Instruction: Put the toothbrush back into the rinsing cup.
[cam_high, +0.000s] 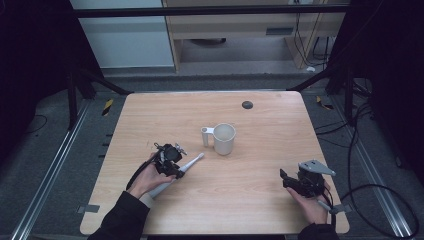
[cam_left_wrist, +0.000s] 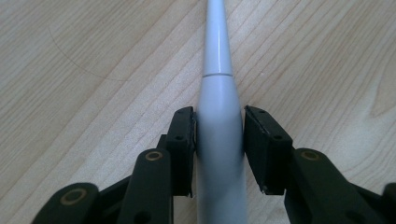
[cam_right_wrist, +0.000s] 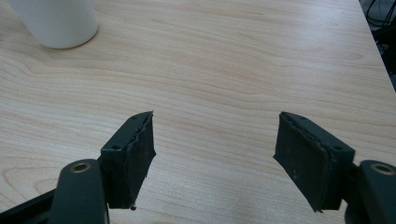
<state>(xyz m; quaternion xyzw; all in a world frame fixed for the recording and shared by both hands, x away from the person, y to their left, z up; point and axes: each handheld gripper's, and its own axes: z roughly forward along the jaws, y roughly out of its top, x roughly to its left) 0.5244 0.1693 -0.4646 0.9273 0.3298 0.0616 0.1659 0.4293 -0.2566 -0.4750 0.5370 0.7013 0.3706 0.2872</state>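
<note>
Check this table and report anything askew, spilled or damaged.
Nothing stands out. The white cup stands upright and dry on the table; the electric toothbrush lies flat between the left claw's jaws, intact. The right claw is open, holding nothing.

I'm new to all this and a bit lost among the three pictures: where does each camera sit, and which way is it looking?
High view: above the person's side, looking forward and down at the table; both forearms, left claw and right claw show.
Left gripper view: rides the left claw, looking along its jaws, which flank the white toothbrush.
Right gripper view: rides the right claw, looking across bare wood through open jaws toward the white mug.
Shared: the high and left views both show the toothbrush; the high and right views, the mug.
</note>
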